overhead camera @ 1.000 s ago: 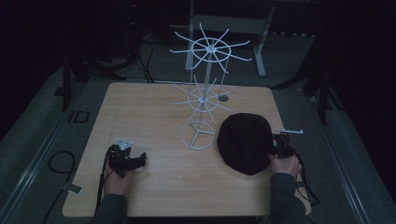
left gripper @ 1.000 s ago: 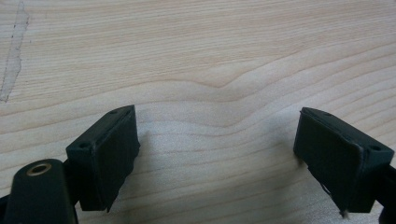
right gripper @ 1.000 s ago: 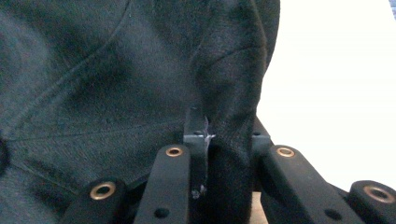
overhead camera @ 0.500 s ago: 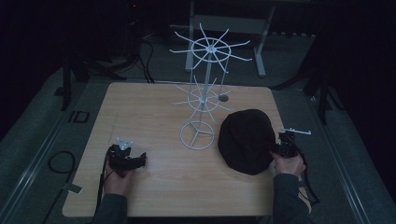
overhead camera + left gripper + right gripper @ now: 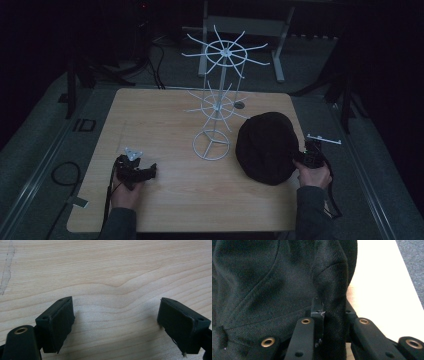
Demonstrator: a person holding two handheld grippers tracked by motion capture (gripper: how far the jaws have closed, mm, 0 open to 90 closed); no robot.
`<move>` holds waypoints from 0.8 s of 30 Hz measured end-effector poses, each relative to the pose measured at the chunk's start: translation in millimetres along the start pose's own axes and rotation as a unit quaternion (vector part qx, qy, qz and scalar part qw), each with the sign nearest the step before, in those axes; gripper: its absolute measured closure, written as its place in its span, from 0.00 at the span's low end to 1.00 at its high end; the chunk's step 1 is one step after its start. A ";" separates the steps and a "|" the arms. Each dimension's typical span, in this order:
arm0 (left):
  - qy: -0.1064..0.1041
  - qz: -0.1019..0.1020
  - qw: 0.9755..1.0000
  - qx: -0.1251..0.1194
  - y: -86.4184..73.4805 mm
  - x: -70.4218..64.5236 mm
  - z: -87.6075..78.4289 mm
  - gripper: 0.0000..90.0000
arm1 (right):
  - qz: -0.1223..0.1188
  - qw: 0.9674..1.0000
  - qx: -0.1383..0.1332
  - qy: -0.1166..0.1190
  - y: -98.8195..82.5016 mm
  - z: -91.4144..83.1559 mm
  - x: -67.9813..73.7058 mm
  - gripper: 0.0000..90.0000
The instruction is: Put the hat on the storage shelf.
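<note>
So you've got the wooden surface with that white wire display stand planted near the middle, two tiers of spoke hooks fanning out, presumably so hats can hang off them. Just to the right of its ring base sits the black cap, toward the right side of the surface, with its near-right edge lifted a bit where you've got hold of it.

Your right gripper is clamped down on a fold of the cap's fabric at that edge; in the right gripper view the cloth is pinched tight between the jaws. Grabbing the rim makes sense, since it lets the cap dangle open for hooking on a spoke.

Your left gripper is parked low over bare wood at the near left, jaws spread wide with nothing in them, well apart from the cap. Looks like it's just waiting out of the way.
</note>
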State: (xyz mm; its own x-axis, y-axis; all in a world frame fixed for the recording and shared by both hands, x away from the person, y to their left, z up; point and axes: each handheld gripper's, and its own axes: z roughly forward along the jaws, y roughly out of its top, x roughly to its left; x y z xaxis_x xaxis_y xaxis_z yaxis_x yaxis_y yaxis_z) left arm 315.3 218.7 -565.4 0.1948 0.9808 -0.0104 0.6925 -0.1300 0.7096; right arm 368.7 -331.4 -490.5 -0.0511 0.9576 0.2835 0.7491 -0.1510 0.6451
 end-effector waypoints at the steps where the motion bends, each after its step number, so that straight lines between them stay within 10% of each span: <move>1: 0.000 0.000 1.000 0.000 0.0 0.0 0.0 0.16 | 0.001 1.000 -0.002 0.002 0.8 -1.5 -0.4 0.87; 24: -0.001 0.000 1.000 0.000 0.1 -0.2 0.2 0.16 | 0.022 0.998 -0.046 0.037 13.7 -24.4 -8.1 0.87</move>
State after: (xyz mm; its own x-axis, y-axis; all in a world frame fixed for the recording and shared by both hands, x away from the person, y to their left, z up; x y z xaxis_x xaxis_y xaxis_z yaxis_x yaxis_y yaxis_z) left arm 315.5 218.4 -565.5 0.1953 0.9807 -0.0114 0.6922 -0.1296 0.7100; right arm 363.2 -347.1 -466.7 -0.0702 0.9295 0.3620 0.6886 -0.2173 0.6918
